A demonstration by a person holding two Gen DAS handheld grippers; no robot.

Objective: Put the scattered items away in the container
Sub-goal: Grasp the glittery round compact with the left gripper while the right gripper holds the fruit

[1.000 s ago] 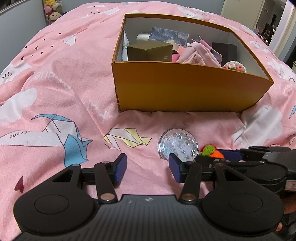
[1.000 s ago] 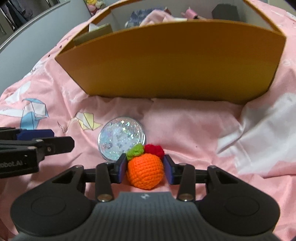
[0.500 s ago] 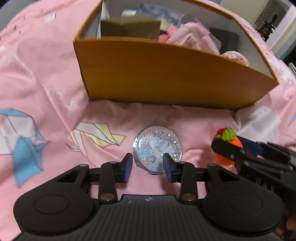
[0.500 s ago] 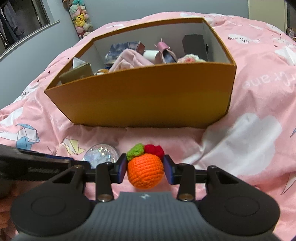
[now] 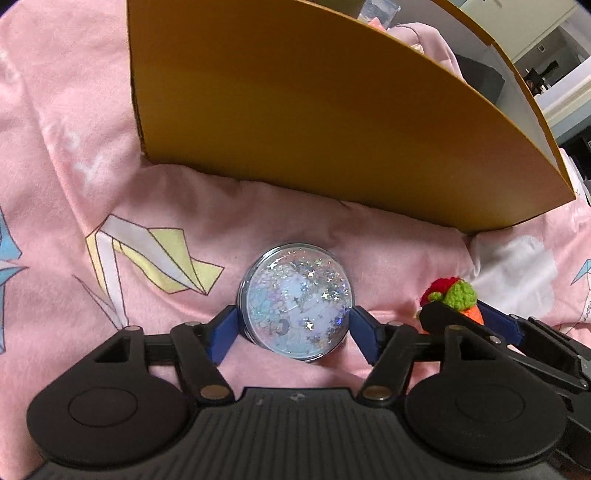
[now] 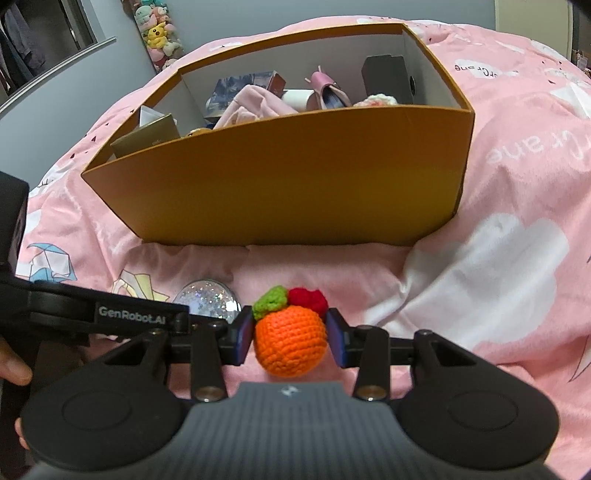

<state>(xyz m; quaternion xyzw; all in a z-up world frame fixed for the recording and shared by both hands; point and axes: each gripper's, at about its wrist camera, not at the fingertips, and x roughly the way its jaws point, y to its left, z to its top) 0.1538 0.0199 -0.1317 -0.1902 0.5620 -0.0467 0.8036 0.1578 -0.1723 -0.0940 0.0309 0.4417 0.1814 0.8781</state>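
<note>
A round clear glitter disc (image 5: 295, 302) lies flat on the pink bedspread just in front of the orange cardboard box (image 5: 314, 110). My left gripper (image 5: 295, 330) is low over it, its jaws opening. The blue pads (image 5: 225, 328) flank the disc's two sides, and I see no squeeze on it. To its right, my right gripper (image 6: 290, 334) is shut on a crocheted orange (image 6: 290, 345) with a green and red top, held just above the bedspread. The box (image 6: 280, 184) stands open-topped behind it, with several items inside. The disc (image 6: 207, 295) peeks out behind the left gripper's arm.
The bedspread (image 6: 498, 258) is soft and wrinkled, with crane and cloud prints. The box's tall front wall stands between both grippers and its inside. A hand (image 6: 11, 369) holds the left gripper at the left edge. Plush toys (image 6: 159, 33) sit far back.
My left gripper has sunk and moved in over the glitter disc; its jaws narrowed, then widened to straddle it. The right gripper keeps its hold on the crocheted orange.
</note>
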